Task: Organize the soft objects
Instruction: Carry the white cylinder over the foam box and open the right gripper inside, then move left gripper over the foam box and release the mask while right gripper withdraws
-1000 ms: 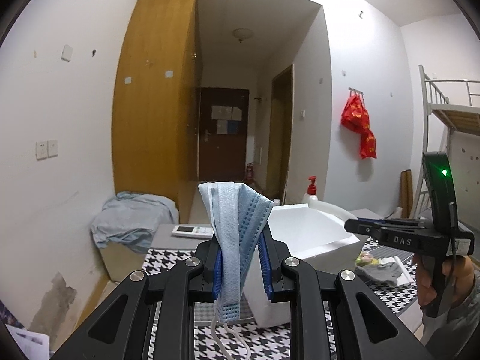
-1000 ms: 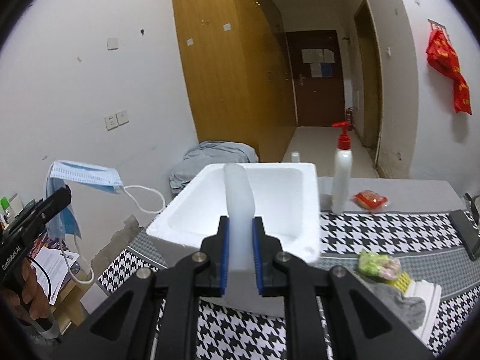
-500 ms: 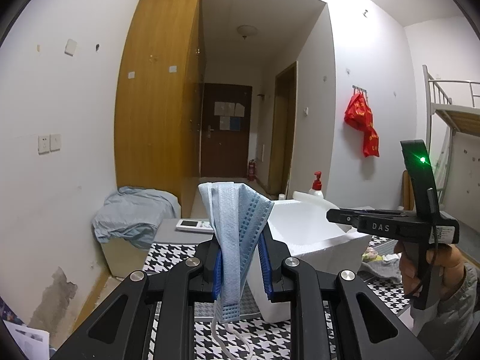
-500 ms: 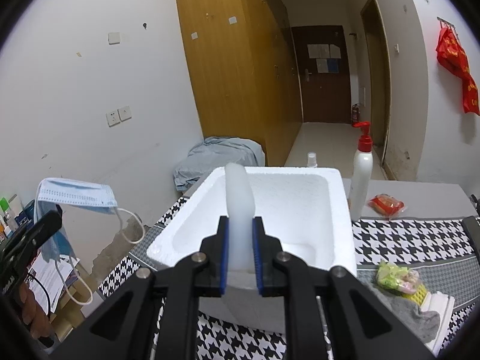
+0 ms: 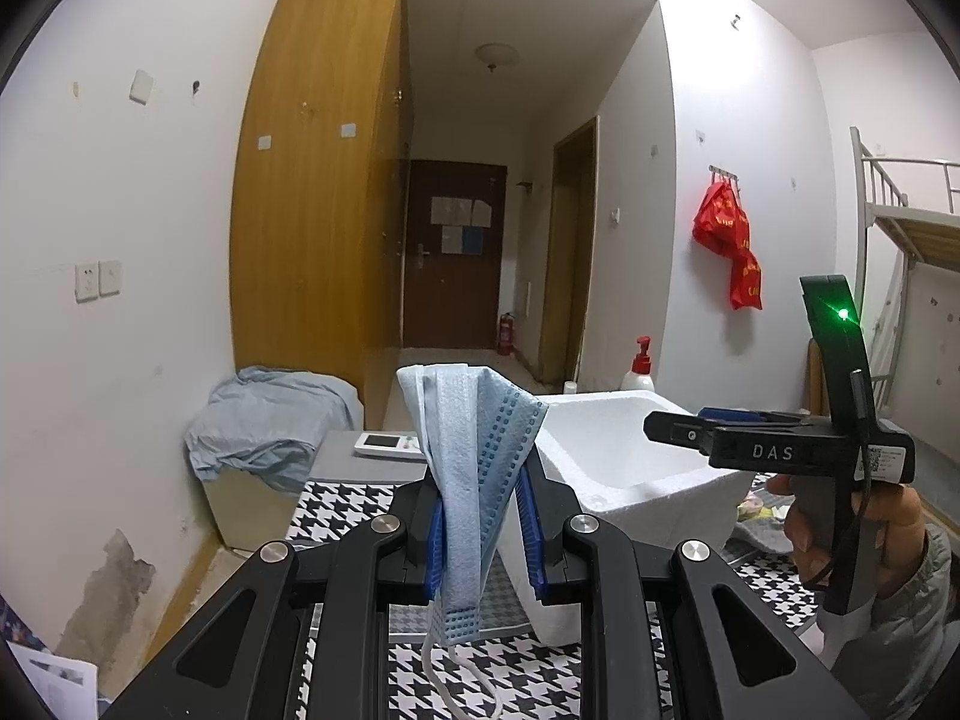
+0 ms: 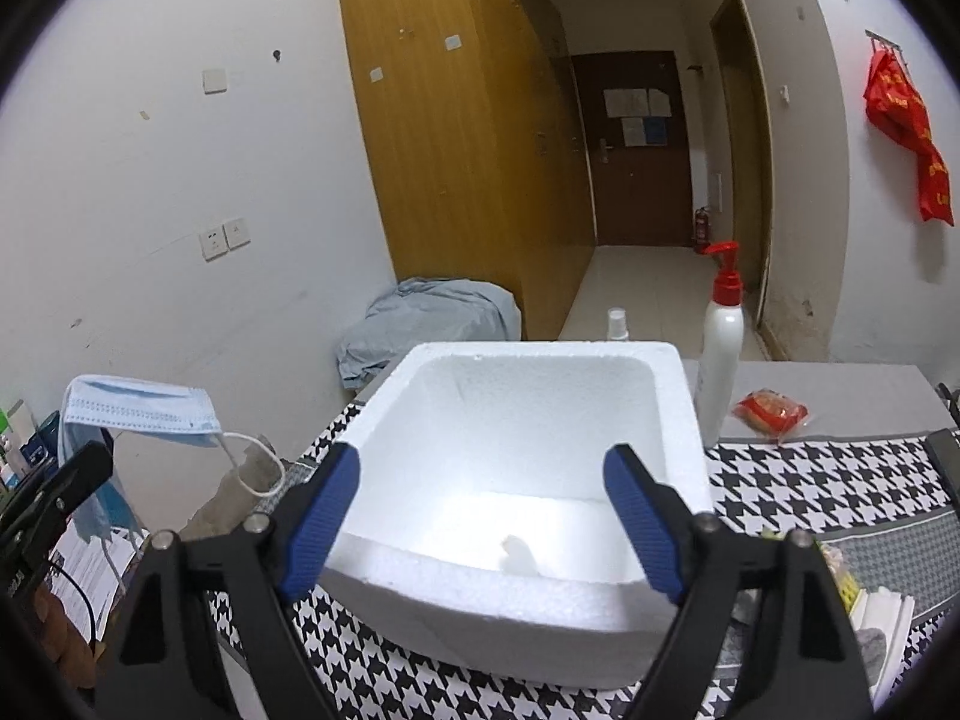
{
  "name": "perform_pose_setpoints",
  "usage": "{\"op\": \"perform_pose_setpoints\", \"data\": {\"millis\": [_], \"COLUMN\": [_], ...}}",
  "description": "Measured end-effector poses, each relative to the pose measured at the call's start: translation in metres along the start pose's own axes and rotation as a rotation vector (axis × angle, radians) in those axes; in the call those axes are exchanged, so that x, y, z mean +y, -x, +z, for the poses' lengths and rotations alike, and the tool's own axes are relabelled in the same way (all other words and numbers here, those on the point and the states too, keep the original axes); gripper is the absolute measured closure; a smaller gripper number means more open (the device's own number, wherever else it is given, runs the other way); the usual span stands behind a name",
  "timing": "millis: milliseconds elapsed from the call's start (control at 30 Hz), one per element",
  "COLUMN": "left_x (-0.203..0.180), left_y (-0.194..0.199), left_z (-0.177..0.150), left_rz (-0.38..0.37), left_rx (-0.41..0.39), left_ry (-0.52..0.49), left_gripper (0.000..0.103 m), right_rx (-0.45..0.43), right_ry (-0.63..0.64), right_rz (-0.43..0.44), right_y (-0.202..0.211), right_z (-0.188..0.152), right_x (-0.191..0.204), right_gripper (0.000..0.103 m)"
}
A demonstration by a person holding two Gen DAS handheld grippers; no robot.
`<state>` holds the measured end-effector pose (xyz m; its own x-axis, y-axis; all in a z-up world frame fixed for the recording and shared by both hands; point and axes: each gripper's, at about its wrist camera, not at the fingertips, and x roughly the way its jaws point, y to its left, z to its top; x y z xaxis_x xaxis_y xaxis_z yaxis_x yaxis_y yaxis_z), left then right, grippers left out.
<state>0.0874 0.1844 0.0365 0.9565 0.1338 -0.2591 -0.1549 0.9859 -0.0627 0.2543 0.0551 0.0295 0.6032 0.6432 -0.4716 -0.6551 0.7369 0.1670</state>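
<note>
My left gripper [image 5: 480, 480] is shut on a folded blue face mask [image 5: 474, 438], whose ear loops hang below the fingers. The right wrist view shows that mask [image 6: 138, 411] at the far left, draped over the left gripper [image 6: 90, 462]. A white foam box [image 6: 540, 354] stands on the houndstooth cloth. Over its near rim my right gripper [image 6: 480, 462] is opening its jaws, with nothing between the blue pads. A small white piece [image 6: 519, 558] lies on the box floor. From the left wrist, the right gripper [image 5: 660, 423] hovers over the box [image 5: 630, 402].
A white pump bottle with a red top [image 6: 723, 336], a small spray bottle [image 6: 618, 324] and a red packet [image 6: 771, 411] stand behind and right of the box. Grey cloth and a yellow item [image 6: 846, 582] lie at the right. A remote [image 5: 390, 444] lies far left.
The right gripper has opened wide and the white piece that it held has left its jaws and lies in the foam box. The left gripper still holds the mask.
</note>
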Motion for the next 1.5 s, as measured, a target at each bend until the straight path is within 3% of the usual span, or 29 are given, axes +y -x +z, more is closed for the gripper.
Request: {"op": "perform_pose_setpoints", "data": {"millis": [200, 733, 1500], "left_x": [0.000, -0.010, -0.052], "left_y": [-0.003, -0.006, -0.058], "left_z": [0.001, 0.015, 0.036], "left_rz": [-0.005, -0.051, -0.180], "left_rx": [-0.001, -0.028, -0.005], "left_ry": [-0.003, -0.027, -0.085], "left_gripper": [0.081, 0.081, 0.081], "right_rx": [0.002, -0.033, -0.068], "right_ry": [0.013, 0.011, -0.074], "right_rz": [-0.022, -0.052, -0.257], "right_y": [0.000, 0.026, 0.093], "right_z": [-0.002, -0.008, -0.044], "right_x": [0.000, -0.014, -0.072], "right_gripper": [0.011, 0.010, 0.010]}}
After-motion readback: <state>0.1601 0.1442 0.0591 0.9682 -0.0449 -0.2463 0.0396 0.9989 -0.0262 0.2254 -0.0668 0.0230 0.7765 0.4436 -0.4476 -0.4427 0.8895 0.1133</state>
